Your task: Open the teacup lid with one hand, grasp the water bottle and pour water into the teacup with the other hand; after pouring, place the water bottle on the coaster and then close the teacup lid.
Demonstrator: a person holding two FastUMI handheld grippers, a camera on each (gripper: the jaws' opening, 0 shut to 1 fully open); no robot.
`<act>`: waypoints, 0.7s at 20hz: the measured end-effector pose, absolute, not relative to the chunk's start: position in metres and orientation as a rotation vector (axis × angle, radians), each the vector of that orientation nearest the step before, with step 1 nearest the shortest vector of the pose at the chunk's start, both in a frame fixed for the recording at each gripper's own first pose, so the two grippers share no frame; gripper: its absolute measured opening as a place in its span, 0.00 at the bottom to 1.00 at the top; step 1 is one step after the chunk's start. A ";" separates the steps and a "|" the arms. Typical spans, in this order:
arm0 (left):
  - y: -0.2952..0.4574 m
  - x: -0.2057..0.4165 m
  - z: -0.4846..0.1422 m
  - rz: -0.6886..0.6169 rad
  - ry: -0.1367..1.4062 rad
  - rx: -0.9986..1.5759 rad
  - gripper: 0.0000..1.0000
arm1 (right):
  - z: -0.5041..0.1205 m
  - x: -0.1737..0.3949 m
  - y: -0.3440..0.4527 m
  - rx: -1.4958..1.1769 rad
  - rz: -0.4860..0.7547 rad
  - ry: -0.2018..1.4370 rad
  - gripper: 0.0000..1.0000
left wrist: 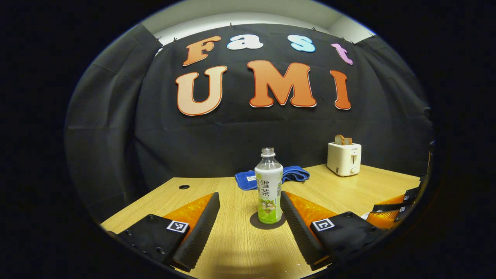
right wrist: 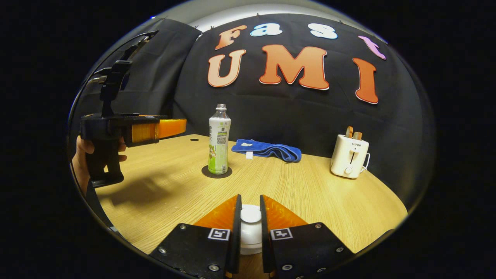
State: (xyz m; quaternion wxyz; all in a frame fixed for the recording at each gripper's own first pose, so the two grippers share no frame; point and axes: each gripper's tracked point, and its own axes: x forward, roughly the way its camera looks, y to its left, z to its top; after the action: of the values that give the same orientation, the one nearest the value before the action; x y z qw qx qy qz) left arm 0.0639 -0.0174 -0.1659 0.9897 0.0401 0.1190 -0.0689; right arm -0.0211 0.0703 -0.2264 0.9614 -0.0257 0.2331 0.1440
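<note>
Water bottle [left wrist: 268,186], one only, stands upright and uncapped on a dark round coaster [left wrist: 254,222] at the centre of the left gripper view, on a wooden table [left wrist: 348,190]. The left gripper [left wrist: 250,211] is spread wide at the bottom of that frame, its fingers either side of the bottle and apart from it; nothing is held.

In the right gripper view, the right gripper [right wrist: 250,215] at the bottom centre is closed narrowly, both fingers pressing on the white knob of the teacup lid [right wrist: 250,226]. The left gripper shows at the left edge, held by a hand [right wrist: 80,162]. One blue cloth [right wrist: 267,150] lies folded behind the bottle. One white toaster [right wrist: 348,156] with two slices of bread stands at the right.
</note>
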 end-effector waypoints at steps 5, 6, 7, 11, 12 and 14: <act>-0.014 0.054 -0.144 -0.137 0.214 0.032 1.00 | -0.200 -0.014 0.066 -0.008 0.278 0.415 0.45; -0.013 0.052 -0.138 -0.137 0.208 0.022 0.96 | -0.191 -0.011 0.063 0.000 0.269 0.397 0.57; -0.011 0.050 -0.131 -0.132 0.201 0.014 0.96 | -0.181 -0.009 0.058 0.002 0.259 0.377 0.57; -0.001 0.043 -0.109 -0.101 0.179 0.027 0.96 | -0.141 0.003 0.031 0.019 0.193 0.303 0.73; 0.000 0.041 -0.102 -0.099 0.169 0.030 0.96 | -0.132 0.006 0.023 0.027 0.178 0.286 0.77; -0.002 0.045 -0.104 -0.096 0.147 0.041 0.96 | -0.112 0.009 0.008 0.035 0.147 0.252 0.79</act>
State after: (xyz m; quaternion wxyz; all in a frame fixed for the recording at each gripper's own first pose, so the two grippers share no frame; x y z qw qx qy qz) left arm 0.0447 -0.0024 -0.1043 0.9959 0.0204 0.0735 -0.0481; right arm 0.0087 0.0081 -0.1121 0.9892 0.0172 0.1257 0.0731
